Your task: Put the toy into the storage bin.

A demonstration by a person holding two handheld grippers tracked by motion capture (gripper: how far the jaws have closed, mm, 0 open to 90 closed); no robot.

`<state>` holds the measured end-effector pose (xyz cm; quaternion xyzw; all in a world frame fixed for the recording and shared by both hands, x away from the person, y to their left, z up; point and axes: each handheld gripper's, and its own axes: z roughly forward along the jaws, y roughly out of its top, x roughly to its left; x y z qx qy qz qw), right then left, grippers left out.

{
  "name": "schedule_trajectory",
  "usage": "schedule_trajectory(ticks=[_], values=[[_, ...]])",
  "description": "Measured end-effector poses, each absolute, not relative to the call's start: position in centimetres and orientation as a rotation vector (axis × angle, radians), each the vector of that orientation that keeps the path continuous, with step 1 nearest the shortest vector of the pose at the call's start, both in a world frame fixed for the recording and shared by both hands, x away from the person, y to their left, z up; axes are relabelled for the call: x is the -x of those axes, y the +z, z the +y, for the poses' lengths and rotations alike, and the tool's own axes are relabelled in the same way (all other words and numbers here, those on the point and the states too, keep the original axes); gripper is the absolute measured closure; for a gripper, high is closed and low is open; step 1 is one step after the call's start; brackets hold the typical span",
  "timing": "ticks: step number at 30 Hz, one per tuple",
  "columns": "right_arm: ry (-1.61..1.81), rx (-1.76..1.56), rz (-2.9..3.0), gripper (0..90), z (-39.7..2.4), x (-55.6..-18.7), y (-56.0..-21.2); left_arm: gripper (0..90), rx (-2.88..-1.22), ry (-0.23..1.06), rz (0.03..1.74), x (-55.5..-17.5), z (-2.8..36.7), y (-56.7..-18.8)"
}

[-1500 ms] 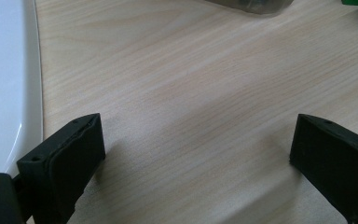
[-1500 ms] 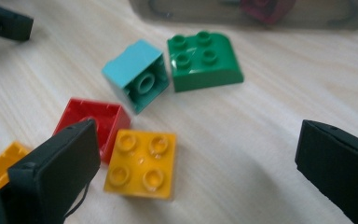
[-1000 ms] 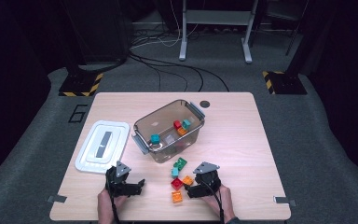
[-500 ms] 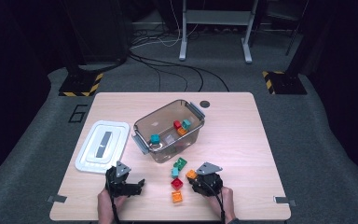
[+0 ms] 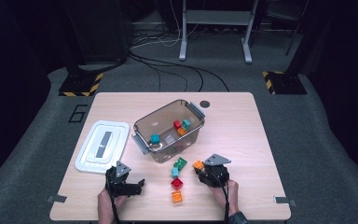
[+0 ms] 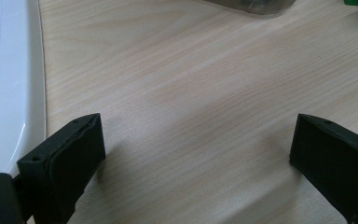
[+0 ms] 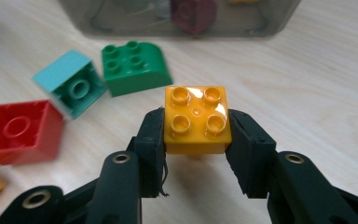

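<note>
Two tools near the clear tub (image 5: 168, 131): right tool (image 7: 196, 135) clamping an orange brick (image 7: 196, 119), left tool (image 6: 196, 154) spread wide over bare worktop (image 6: 191, 84).

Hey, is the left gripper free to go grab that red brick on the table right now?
Probably yes: the left gripper is open and holds nothing, and bare table lies between it and the red brick.
</note>
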<state>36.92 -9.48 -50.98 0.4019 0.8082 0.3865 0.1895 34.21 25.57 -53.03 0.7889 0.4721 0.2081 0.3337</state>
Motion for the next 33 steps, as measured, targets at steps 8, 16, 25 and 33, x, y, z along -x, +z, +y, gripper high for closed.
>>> schedule_trajectory(ticks=[8, 16, 25, 33], values=[[1.09, -1.16, 2.219, 58.5, -10.4, -38.7, -50.2, 2.8, -2.057, 0.547, 1.233, -34.2, 25.5, -53.0], [1.093, -1.19, 2.171, 58.5, -11.1, -40.3, -49.9, 2.8, -2.057, 0.545, 1.233, -34.2, 25.5, -53.0], [1.094, -1.201, 2.132, 58.5, -11.7, -41.2, -49.0, 2.8, -2.059, 0.544, 1.233, -34.2, 25.6, -53.0], [1.09, -1.22, 2.083, 58.5, -12.8, -41.6, -47.8, 2.9, -2.057, 0.545, 1.233, -34.2, 25.6, -53.0]])
